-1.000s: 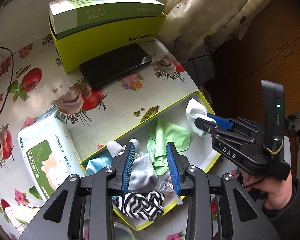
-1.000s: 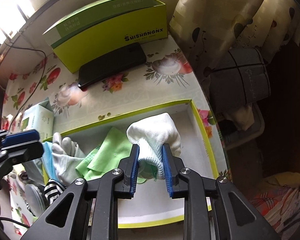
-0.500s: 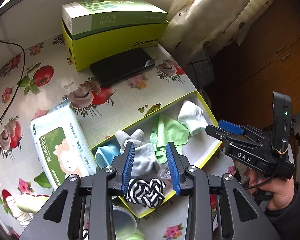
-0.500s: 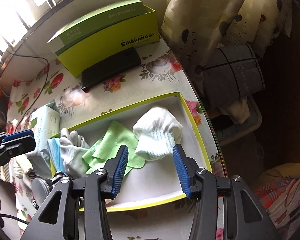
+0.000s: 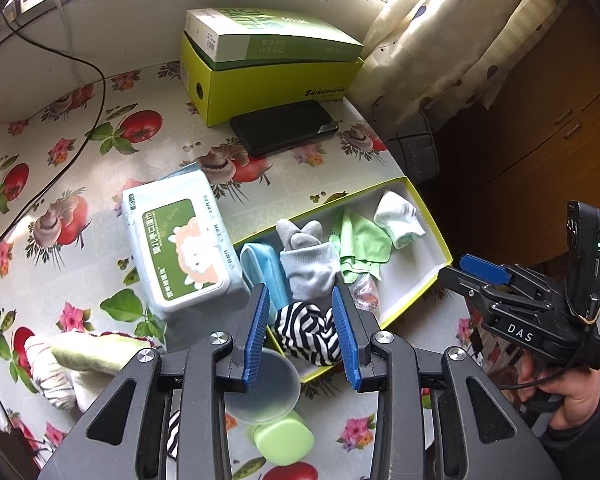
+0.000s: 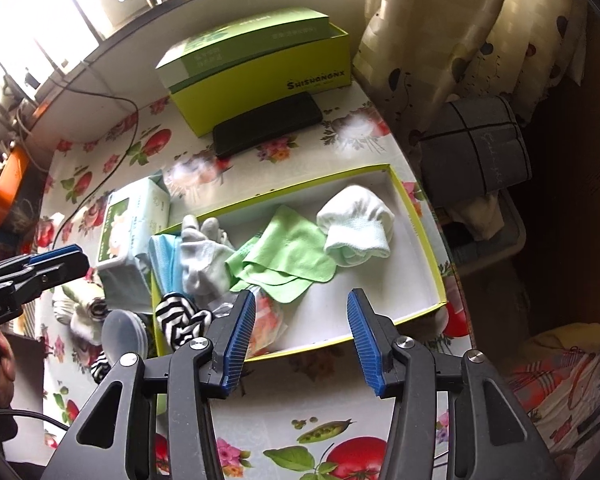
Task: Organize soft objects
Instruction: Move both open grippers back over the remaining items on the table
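the right gripper (image 6: 302, 334) is held above the near rim of the shallow box (image 6: 416, 224), its jaws set wide with nothing between them. the white sock (image 6: 356, 226) is seen lying free in the box, beyond the gripper and just beside the green cloth (image 6: 286, 254). the left gripper (image 5: 302, 336) is held over the striped sock (image 5: 310, 334) at the box's near end, jaws moderately apart and gripping nothing. a wipes pack (image 5: 180, 244) is seen on the tabletop (image 5: 60, 184), to its left.

"SHISHANGNX" on green box (image 6: 300, 80); "DAS" on tool (image 5: 520, 334)
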